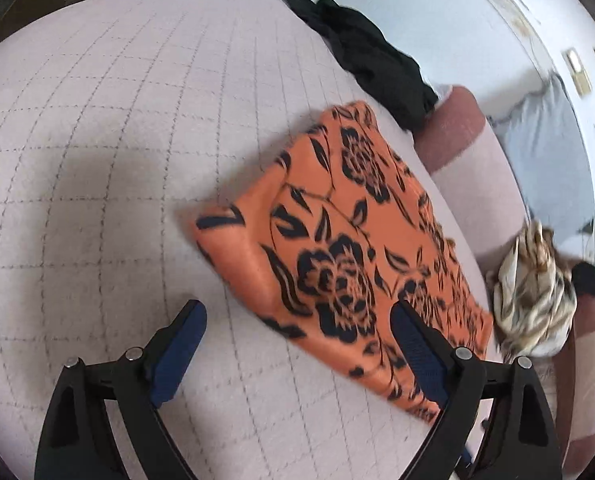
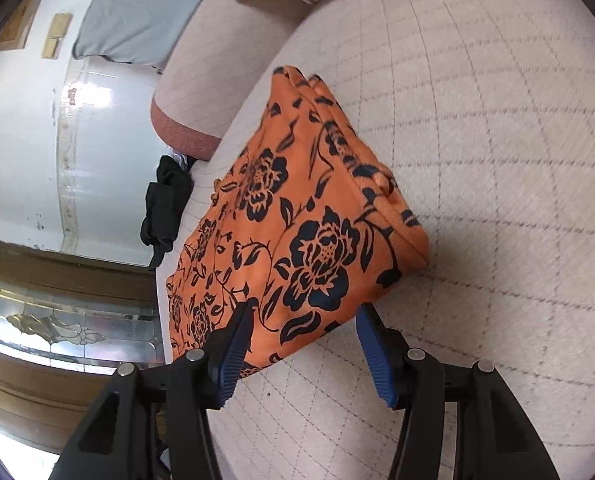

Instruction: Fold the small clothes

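No container appears in either view; every item lies loose on a padded, grid-stitched pink surface, apparently a bed or sofa cushion, which one cannot be determined.

Task item: an orange garment with a black floral print, folded into a compact, roughly rectangular stack and lying flat on the quilted surface close to its edge. In the right wrist view the stacked fold layers show along its far right side.

Other cloth: a black garment bunched at the surface's edge beyond the orange one, apart from it. A cream and brown patterned cloth lies crumpled off to the side on a lower pink cushion with a reddish band; motion blur obscures its shape, and in the right wrist view it is cut off by the top of the frame. A grey pillow-like item lies on the pale floor.

Left tool: jaws spread wide, gripping nothing. Its right finger overlaps the near corner of the orange garment in the view; contact cannot be confirmed. Its left finger is over bare quilting.

Right tool: jaws moderately wide, straddling the garment's near edge. Whether the blue pads touch the fabric cannot be determined.
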Motion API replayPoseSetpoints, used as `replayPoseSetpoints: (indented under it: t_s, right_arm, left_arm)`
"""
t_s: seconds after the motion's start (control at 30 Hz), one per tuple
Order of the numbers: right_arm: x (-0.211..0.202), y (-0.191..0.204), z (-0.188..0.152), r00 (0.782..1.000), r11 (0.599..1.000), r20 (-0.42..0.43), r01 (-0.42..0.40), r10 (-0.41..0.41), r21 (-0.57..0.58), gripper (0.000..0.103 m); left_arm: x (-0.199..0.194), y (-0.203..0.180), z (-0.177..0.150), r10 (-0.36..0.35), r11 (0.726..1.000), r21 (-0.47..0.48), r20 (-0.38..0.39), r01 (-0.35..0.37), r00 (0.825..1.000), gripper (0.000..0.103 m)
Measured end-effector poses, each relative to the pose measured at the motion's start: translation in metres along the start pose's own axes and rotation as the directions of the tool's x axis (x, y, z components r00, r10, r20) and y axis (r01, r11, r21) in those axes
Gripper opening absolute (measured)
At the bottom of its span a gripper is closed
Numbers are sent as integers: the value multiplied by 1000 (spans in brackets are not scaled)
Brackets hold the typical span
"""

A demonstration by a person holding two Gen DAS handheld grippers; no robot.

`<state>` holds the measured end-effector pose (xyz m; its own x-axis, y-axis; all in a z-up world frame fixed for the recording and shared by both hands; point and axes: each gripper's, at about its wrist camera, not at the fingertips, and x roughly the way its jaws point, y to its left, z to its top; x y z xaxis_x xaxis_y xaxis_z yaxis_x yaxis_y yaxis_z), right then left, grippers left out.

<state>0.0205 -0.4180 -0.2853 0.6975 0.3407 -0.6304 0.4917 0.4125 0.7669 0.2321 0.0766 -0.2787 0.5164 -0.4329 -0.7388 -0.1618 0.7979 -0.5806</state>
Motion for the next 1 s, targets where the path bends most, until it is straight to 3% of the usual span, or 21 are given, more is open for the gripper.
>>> replayPoseSetpoints:
  t_s: [0.03, 0.1, 0.13, 0.33, 0.53, 0.7, 0.8, 0.9, 1.0]
  right_arm:
    - [4, -2, 0, 1000, 1000, -9, 1, 0, 17, 59]
    - [9, -6, -1, 1000, 999, -16, -3, 4, 50, 59]
    - [12, -6, -1, 1000, 998, -16, -3, 4, 56, 59]
    - [24, -3, -1, 1000, 999, -15, 24, -24, 38, 61]
    - [33, -7, 8, 999, 998, 45, 3, -6, 58, 62]
    - [39, -9, 21, 994, 997, 103, -34, 26, 71, 62]
    - [45, -4, 28, 990, 997, 137, -44, 35, 57, 63]
    - [50, 2, 30, 987, 1000, 159, -17, 13, 23, 62]
    - [55, 9, 30, 984, 999, 170, 49, -47, -7, 47]
  left_arm:
    - [2, -1, 2, 2, 1000, 2, 9, -2, 1000, 82]
    - [10, -3, 4, 5, 1000, 20, 1, -5, 1000, 56]
    - [12, -3, 5, 5, 1000, 21, -6, -5, 1000, 54]
    - [19, -4, 6, 3, 1000, 5, -2, -3, 1000, 55]
    - [19, -3, 10, -62, 998, -11, 16, 62, 998, 55]
    - [14, -14, 12, -100, 994, 46, 65, 97, 993, 46]
    - [23, -22, 10, -26, 996, 86, 50, 22, 998, 47]
    - [32, -13, 11, -23, 999, 23, 12, 23, 1000, 54]
    - [32, -8, 12, -44, 999, -13, 19, 44, 999, 53]
